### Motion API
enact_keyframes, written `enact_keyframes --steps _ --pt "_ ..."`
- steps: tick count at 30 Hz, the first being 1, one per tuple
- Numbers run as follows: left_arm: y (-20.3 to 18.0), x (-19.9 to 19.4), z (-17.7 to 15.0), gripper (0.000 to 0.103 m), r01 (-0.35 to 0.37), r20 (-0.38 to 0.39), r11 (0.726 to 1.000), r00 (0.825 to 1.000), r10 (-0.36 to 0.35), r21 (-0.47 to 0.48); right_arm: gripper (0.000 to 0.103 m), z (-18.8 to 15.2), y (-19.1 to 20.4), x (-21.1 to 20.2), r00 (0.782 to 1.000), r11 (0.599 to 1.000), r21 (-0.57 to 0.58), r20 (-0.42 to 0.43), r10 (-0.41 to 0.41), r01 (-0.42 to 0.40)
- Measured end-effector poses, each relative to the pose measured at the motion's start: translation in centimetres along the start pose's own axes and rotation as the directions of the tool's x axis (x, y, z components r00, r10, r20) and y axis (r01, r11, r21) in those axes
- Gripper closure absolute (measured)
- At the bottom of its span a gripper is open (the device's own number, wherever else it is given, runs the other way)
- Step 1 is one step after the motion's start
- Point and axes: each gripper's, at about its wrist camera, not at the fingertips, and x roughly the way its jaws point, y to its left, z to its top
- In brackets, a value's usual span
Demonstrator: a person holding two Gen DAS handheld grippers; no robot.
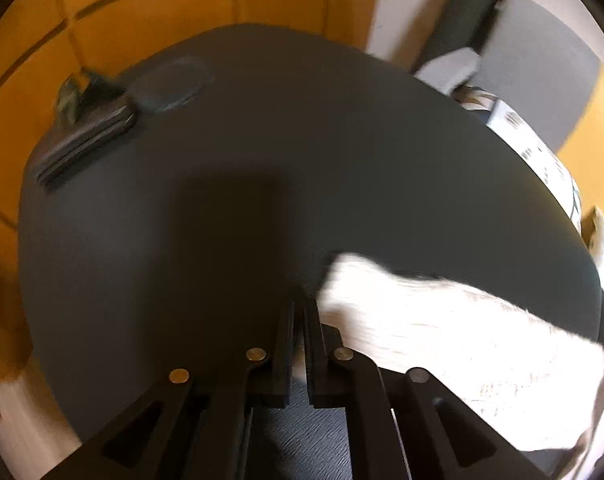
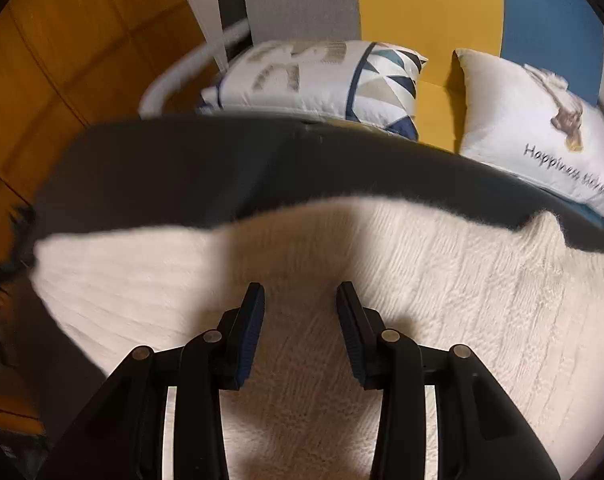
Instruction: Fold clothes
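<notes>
On the dark tabletop (image 1: 242, 160) lies a fluffy white sweater (image 2: 421, 280). The right gripper (image 2: 300, 292) hovers over it, fingers spread wide. The left gripper (image 1: 300, 300) has its fingers pressed nearly together at the sweater's edge, can't tell if they're pinching any fabric.

the table (image 1: 262, 140) is dark grey, and the knit sweater (image 2: 421, 280) on it is cream white with a ribbed texture. the floor (image 1: 162, 8) is orange-brown wood in planks. one pillow (image 2: 313, 76) is white with blue, grey and navy triangles; the other pillow (image 2: 533, 136) is white with dark script lettering. the gripper fingers (image 2: 248, 332) are black with blue pads.
</notes>
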Motion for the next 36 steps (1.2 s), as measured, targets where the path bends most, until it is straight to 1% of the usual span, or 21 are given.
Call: enact_keyframes --steps 2,3,4,6,7,8,9,13,14,15,16,18,20,22,24,26,29,31,32,33,36 --pt "0.4 -1.3 -0.4 0.097 0.014 0.039 1.000 0.999 -0.013 -0.018 0.062 0.8 -0.2 -0.7 0.999 1.000 -0.019 0.035 0.001 0.000" --pt "0.1 -2.2 -0.7 0.096 0.061 0.069 0.998 0.996 -0.060 -0.006 0.062 1.2 -0.1 -0.7 0.999 0.999 -0.037 0.041 -0.001 0.003" --pt "-0.7 -2.9 -1.2 0.094 0.105 0.091 0.994 0.990 -0.107 0.026 0.062 1.6 0.2 -0.5 0.999 0.998 -0.056 0.040 -0.007 0.010" --pt "-2.8 -3.3 -2.1 0.092 0.115 0.104 0.986 0.986 -0.127 0.119 0.062 2.3 0.8 0.7 0.999 0.995 -0.089 0.020 -0.032 0.033" --pt "-3.6 -2.6 -2.5 0.092 0.096 0.081 0.985 0.991 -0.109 0.145 0.062 2.4 1.2 1.4 0.999 0.994 -0.102 0.007 -0.048 0.048" --pt "-4.4 -1.7 -2.8 0.092 0.073 0.052 0.983 0.995 -0.083 0.167 0.062 2.6 1.5 2.6 0.996 0.990 -0.112 -0.020 -0.089 0.087" --pt "-5.1 -0.8 -3.2 0.092 0.051 0.023 0.981 0.998 -0.056 0.189 0.062 2.7 1.6 3.0 0.994 0.988 -0.113 -0.026 -0.109 0.105" --pt "-5.9 -0.4 -3.6 0.092 -0.014 0.048 0.977 0.999 0.004 0.212 0.060 2.9 1.5 3.3 0.991 0.986 -0.104 -0.009 -0.134 0.132" --pt "-6.2 -1.0 -3.4 0.092 -0.015 0.055 0.978 0.998 0.003 0.208 0.060 2.9 1.3 2.9 0.992 0.989 -0.089 -0.021 -0.123 0.120" --pt "-6.5 -1.7 -3.0 0.093 -0.011 0.062 0.979 0.998 -0.002 0.201 0.059 2.6 1.2 2.1 0.996 0.993 -0.075 -0.022 -0.091 0.089" --pt "-6.8 -2.6 -3.1 0.093 0.007 0.075 0.980 0.997 -0.022 0.200 0.059 2.0 1.3 0.8 0.999 0.996 -0.080 -0.010 -0.041 0.040" --pt "-7.8 -4.6 -4.0 0.093 0.104 0.101 0.973 0.987 -0.127 0.206 0.059 0.1 2.0 -1.2 1.000 0.991 -0.128 -0.007 0.029 -0.030" --pt "-10.3 -6.4 -5.7 0.093 0.194 0.106 0.944 0.968 -0.229 0.267 0.059 -2.5 3.2 -3.0 0.995 0.975 -0.198 -0.033 0.092 -0.096" --pt "-13.4 -7.1 -7.6 0.093 0.237 0.080 0.909 0.957 -0.279 0.343 0.059 -4.6 4.6 -3.7 0.993 0.961 -0.250 -0.054 0.105 -0.115" --pt "-16.3 -7.0 -9.5 0.092 0.257 0.041 0.880 0.954 -0.297 0.399 0.059 -6.2 5.7 -3.7 0.993 0.954 -0.281 -0.066 0.094 -0.109" --pt "-18.2 -6.2 -10.8 0.092 0.237 0.026 0.874 0.962 -0.273 0.424 0.059 -6.9 6.6 -2.9 0.996 0.956 -0.283 -0.064 0.058 -0.074" --pt "-18.1 -4.5 -11.1 0.092 0.194 0.016 0.894 0.976 -0.219 0.404 0.059 -8.1 8.0 -1.4 0.996 0.938 -0.346 -0.091 0.002 -0.033" --pt "-17.4 -4.1 -11.4 0.092 0.169 0.047 0.904 0.978 -0.204 0.393 0.058 -9.2 8.5 -1.3 0.997 0.913 -0.409 -0.075 -0.028 -0.005" --pt "-17.2 -4.0 -11.3 0.092 0.153 0.058 0.908 0.980 -0.190 0.390 0.058 -9.6 8.6 -1.3 0.998 0.901 -0.433 -0.061 -0.030 0.001" --pt "-17.3 -4.0 -11.1 0.092 0.147 0.055 0.910 0.982 -0.182 0.388 0.058 -9.7 8.5 -1.3 0.998 0.900 -0.435 -0.055 -0.023 -0.003" --pt "-17.6 -3.9 -10.3 0.092 0.140 0.038 0.915 0.985 -0.167 0.378 0.058 -9.3 7.2 -1.5 0.997 0.935 -0.352 -0.068 0.030 -0.052"
